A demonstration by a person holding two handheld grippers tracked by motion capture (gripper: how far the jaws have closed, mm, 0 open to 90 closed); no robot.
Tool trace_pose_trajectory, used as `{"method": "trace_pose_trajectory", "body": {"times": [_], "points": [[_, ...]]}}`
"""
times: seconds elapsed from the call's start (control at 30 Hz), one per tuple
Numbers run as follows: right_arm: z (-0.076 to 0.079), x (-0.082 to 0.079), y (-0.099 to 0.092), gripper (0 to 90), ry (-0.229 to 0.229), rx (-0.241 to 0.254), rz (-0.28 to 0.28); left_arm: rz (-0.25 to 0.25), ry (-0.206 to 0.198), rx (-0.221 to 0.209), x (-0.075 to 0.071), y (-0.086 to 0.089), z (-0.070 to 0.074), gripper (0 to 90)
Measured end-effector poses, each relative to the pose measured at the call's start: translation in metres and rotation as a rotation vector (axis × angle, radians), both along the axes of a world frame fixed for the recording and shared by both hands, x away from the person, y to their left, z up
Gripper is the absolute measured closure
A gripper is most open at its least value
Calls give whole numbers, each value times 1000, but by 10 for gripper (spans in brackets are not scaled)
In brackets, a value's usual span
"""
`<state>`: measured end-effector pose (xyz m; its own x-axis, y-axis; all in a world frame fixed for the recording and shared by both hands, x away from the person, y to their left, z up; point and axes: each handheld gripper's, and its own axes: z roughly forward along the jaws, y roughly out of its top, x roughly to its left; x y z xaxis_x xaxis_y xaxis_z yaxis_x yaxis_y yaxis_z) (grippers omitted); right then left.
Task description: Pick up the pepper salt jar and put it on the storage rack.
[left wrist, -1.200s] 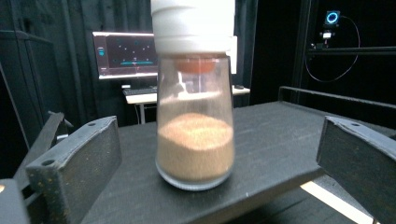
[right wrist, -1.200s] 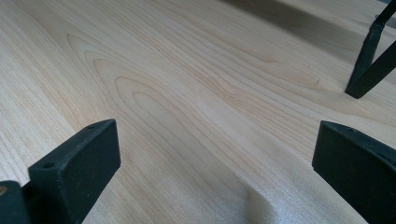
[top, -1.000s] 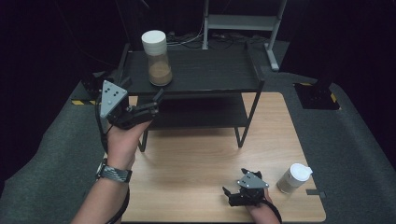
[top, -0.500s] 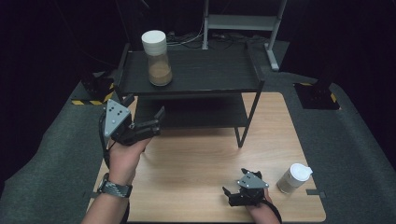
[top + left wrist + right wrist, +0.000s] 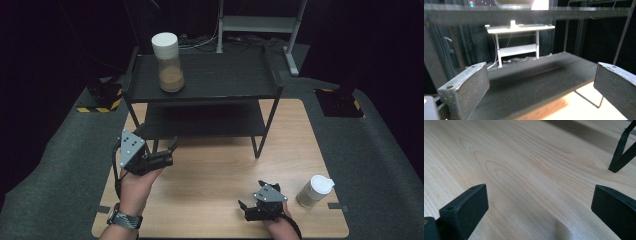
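From the high view I have my left tool (image 5: 167, 150) low at the centre-left of the frame, jaws spread wide and holding nothing, pointing at the lower shelf (image 5: 205, 120) of the black rack (image 5: 200, 75). The left gripper view looks straight into that shelf, a dark board with the top tier crossing the upper edge of the frame. My right tool (image 5: 250, 212) sits at the lower centre, close over the wooden bench (image 5: 210, 170), also spread open and empty; its own view shows bare wood grain between the jaws and a rack foot (image 5: 620, 157) at the upper right.

The jar (image 5: 169, 62), white lid over brown contents, stands upright on the top tier at the upper left of the frame, near the left end and well apart from both tools. The lidded cup (image 5: 315, 190) stands on the bench at the lower right, near my right tool but not touching it.

I judge the cup to be the likely next pick. The risk there is that the right tool faces away from it, so a hurried swing could clip the side and tip it or push it toward the bench edge, which is close by. On the left, my open jaws sit near the front rail of the rack; lifting carelessly could catch that rail and shake the jar above.
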<state>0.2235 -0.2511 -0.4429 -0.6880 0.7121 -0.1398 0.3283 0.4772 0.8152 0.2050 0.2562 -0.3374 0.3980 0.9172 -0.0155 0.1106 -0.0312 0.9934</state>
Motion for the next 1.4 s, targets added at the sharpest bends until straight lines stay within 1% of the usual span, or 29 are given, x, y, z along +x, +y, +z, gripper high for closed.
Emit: {"method": "trace_pose_trajectory", "body": {"times": [0.23,0.4,0.5,0.53,0.6,0.77,0.87,0.97,1.03,1.1,1.17,1.27,1.33,1.37,1.4], "points": [[0,0,0,0,0,-2,-1,-9,28,32,-10,-3,-22,5],[0,0,1,0,-4,-5,0,-21,46,46,-15,-7,-37,5],[0,-1,1,0,-4,-6,0,-33,66,43,-17,-10,-48,4],[0,0,1,0,-4,-6,0,-38,74,50,-18,-11,-50,4],[0,-1,1,0,-4,-6,-1,-49,91,53,-19,-13,-59,4],[0,-1,2,0,-6,-9,-2,-57,131,54,-20,-16,-75,4],[0,-1,2,0,-6,-9,-3,-57,152,76,-19,-18,-84,4],[0,-1,2,0,-5,-10,-4,-58,175,82,-18,-18,-92,5],[0,-1,3,0,-5,-11,-4,-58,191,95,-18,-19,-97,5],[0,-1,3,0,-5,-12,-5,-66,209,120,-16,-21,-102,4],[0,-1,3,0,-5,-13,-6,-80,237,136,-13,-21,-107,5],[0,-2,3,0,-6,-13,-11,-92,275,173,-9,-22,-113,4],[0,-2,4,0,-7,-13,-15,-108,306,192,-4,-22,-116,4],[0,-2,4,0,-7,-13,-15,-113,316,207,-3,-22,-117,4],[0,-2,4,0,-6,-14,-16,-114,322,213,-2,-23,-118,4]]}}
